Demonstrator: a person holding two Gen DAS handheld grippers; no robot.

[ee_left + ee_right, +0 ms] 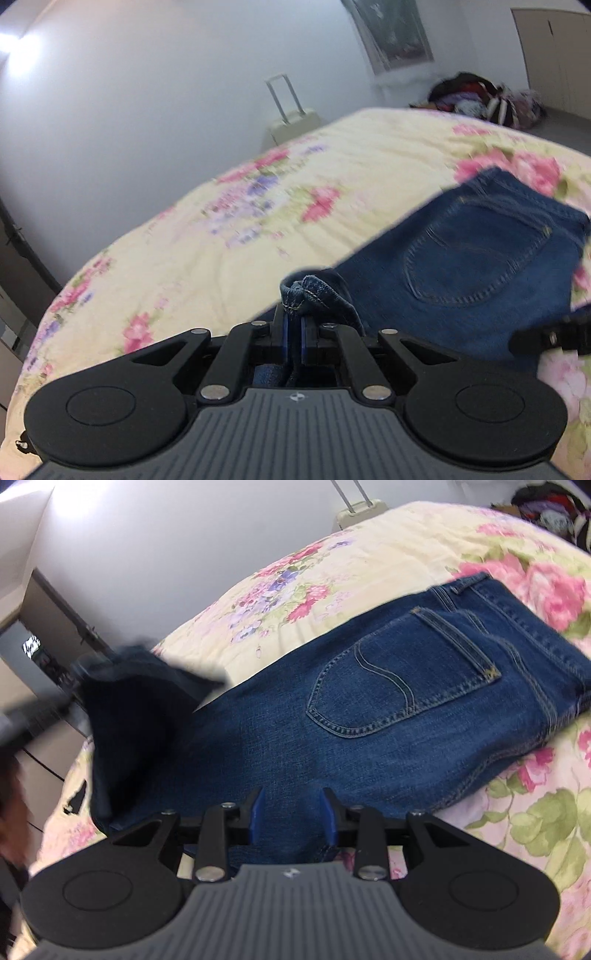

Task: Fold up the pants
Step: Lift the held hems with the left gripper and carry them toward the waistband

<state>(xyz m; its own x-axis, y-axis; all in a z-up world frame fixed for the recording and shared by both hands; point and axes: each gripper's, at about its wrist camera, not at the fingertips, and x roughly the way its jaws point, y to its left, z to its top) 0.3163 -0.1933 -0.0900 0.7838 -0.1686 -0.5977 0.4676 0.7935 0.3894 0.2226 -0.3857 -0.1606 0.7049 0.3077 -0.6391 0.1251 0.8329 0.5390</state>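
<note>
The blue jeans [388,709] lie on the floral bed cover [369,554], back pocket up, waistband at the far right. My left gripper [294,314] is shut on a bunched denim hem and holds it lifted above the bed; the rest of the jeans [461,258] lie to its right. In the right wrist view that lifted part shows as a dark blurred flap [140,716] at the left. My right gripper [293,812] is open, its blue pads either side of the denim at the near edge of the jeans. Its tip shows in the left wrist view [550,338].
The bed cover [221,229] stretches wide to the left and beyond the jeans. A cream suitcase [291,123] stands behind the bed by the white wall. A pile of clothes and bags [484,99] lies on the floor at the far right. A dark doorway [48,642] is at left.
</note>
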